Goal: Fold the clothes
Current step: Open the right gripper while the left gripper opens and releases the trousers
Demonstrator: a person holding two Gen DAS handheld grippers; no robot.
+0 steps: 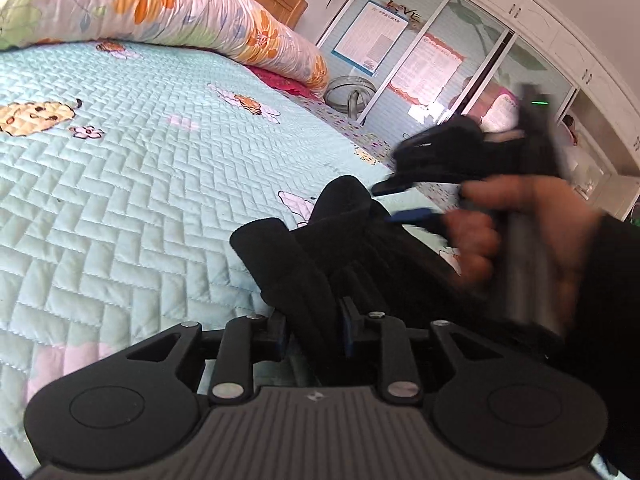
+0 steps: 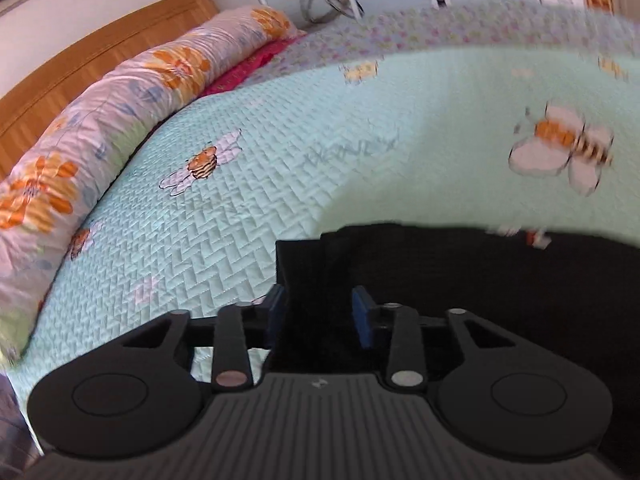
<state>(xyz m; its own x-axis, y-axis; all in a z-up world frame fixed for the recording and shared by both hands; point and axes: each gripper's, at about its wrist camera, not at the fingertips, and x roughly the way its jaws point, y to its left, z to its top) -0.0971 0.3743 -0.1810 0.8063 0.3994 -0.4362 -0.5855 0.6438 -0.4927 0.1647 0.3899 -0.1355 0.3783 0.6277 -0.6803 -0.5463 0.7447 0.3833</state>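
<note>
Because the black, soft knitted garment (image 1: pixel 320 248) bunches into thick ridges where it is pinched, I judge it limp and light, likely to sag and slide rather than keep any shape. It lies in the lower middle of the left wrist view, on the pale green quilted bedspread with bee prints (image 1: pixel 132 184), and fills the lower right of the right wrist view. The left gripper (image 1: pixel 314 330) has its blue-padded fingers drawn close on a gathered fold of the cloth. The right gripper (image 2: pixel 320 312) stands a little wider, dark fabric filling the gap between its pads, so it appears to grip too. In the left view the person's hand (image 1: pixel 520 236), motion-blurred, holds the right tool at right of frame. Edges or corners would give cleaner holds than mid-cloth bunches.
</note>
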